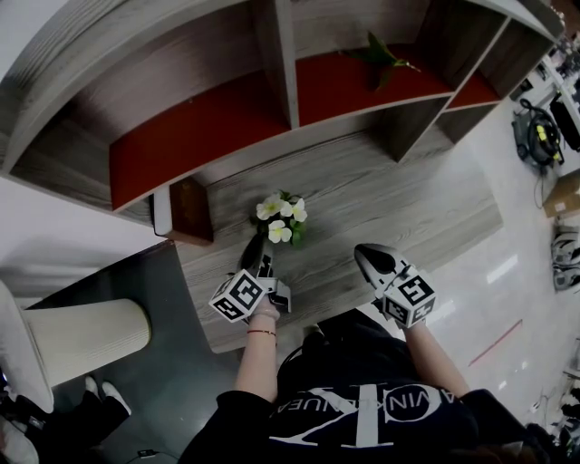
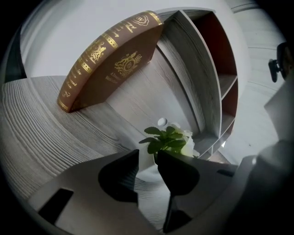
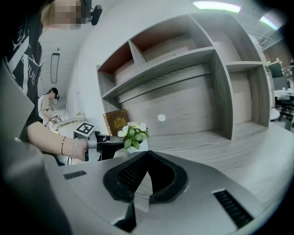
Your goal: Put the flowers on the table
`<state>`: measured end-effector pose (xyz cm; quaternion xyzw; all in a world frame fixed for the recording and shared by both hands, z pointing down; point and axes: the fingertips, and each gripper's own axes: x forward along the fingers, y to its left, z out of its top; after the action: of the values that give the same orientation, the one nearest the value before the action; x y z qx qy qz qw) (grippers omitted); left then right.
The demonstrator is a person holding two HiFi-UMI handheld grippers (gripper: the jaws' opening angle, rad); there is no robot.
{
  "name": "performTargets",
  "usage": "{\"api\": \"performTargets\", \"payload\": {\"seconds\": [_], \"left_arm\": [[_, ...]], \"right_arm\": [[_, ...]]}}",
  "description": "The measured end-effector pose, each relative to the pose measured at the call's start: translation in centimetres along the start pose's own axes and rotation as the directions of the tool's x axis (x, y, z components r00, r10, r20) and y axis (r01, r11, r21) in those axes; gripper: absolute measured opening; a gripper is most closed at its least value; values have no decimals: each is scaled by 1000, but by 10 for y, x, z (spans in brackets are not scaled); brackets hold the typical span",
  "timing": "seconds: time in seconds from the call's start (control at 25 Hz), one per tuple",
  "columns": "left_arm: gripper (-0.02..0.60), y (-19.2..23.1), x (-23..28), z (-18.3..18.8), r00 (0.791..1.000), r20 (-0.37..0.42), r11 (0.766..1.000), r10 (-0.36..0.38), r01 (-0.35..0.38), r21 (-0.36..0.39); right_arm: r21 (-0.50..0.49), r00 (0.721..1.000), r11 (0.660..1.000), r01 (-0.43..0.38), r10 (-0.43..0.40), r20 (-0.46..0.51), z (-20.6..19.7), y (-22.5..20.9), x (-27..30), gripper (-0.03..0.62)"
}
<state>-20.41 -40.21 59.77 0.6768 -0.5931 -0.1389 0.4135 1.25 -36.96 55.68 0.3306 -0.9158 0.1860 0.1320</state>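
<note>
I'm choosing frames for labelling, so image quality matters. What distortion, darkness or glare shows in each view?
Head view: the shelf edges bow strongly, the floor shows pale glare, the flowers are sharp. Left gripper view: black rounded corners, the book curves. Right gripper view: ceiling lights blow out, a mosaic patch sits top left.

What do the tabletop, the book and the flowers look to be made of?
Tabletop: grey wood-grain board with a matt finish, likely laminate, since the grain lines look printed and even.
Book: brown leather-look cover with a slight sheen and gold embossed ornaments on spine and front.
Flowers: probably artificial, cloth or plastic, given the uniform white petals and glossy green leaves. The pictures cannot settle it.
</note>
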Motion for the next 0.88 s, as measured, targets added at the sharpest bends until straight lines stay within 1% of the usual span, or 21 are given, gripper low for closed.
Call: {"api": "performTargets", "payload": {"seconds": [0.12, 0.36, 0.44, 0.56, 0.64, 0.76, 0.88], "left_arm": [[117, -2, -6, 2, 1000, -1, 1000, 1, -1, 25], [114, -3, -20, 6, 1000, -2, 995, 17, -17, 99], [103, -5, -25, 8, 1000, 3, 993, 16, -16, 119], [70, -10, -32, 12, 1000, 9, 987, 15, -16, 160], [34, -13, -37, 14, 1000, 11, 981, 13, -14, 194], [20, -19, -45, 19, 1000, 19, 967, 13, -17, 253], [10, -26, -54, 26, 999, 38, 944, 19, -31, 329]], "right_arm": [[6, 1000, 1000, -4, 4, 10, 3, 3, -1, 11], [1, 999, 1000, -7, 7, 35, 8, 9, -3, 11], [3, 999, 1000, -6, 6, 46, 11, 11, -5, 11], [4, 998, 1000, -7, 7, 69, 16, 13, -7, 11], [2, 997, 1000, -9, 9, 83, 19, 14, -9, 11], [0, 995, 1000, -13, 13, 100, 24, 18, -11, 11], [-8, 993, 1000, -18, 19, 118, 30, 21, -13, 11]]}}
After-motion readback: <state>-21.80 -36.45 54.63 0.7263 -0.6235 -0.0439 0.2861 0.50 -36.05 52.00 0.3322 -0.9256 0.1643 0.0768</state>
